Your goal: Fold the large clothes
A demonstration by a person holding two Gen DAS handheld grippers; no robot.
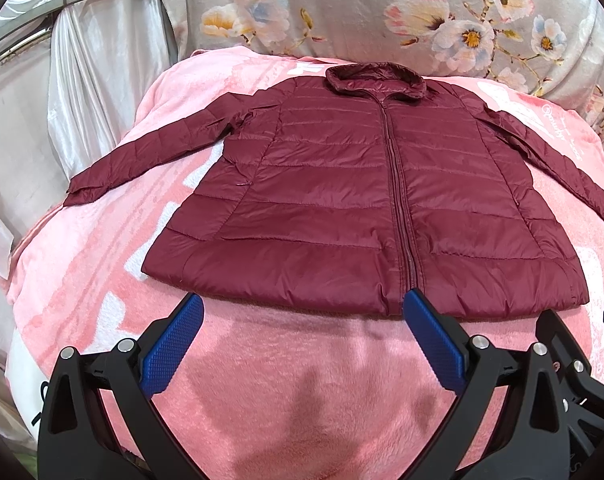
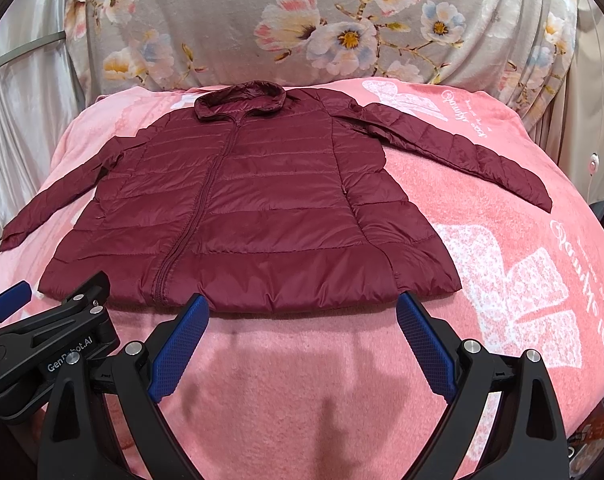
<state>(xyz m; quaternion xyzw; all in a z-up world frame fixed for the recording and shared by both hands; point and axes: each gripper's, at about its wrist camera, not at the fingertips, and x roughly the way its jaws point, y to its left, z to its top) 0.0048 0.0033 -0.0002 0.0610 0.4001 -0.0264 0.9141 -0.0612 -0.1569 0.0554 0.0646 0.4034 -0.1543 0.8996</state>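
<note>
A maroon quilted puffer jacket (image 1: 342, 200) lies flat and zipped on a pink blanket (image 1: 302, 380), collar at the far end, both sleeves spread outward. It also shows in the right wrist view (image 2: 241, 216). My left gripper (image 1: 302, 306) is open and empty, its blue fingertips just short of the jacket's hem. My right gripper (image 2: 302, 306) is open and empty, also just in front of the hem, toward the jacket's right side. The left gripper's body (image 2: 41, 340) shows at the lower left of the right wrist view.
A grey floral cloth (image 1: 382, 8) rises behind the blanket. White satin drapes (image 1: 81, 100) hang at the left. The pink blanket (image 2: 502, 280) carries white bow prints on the right. A white cable with a small switch (image 2: 593, 166) hangs at the far right edge.
</note>
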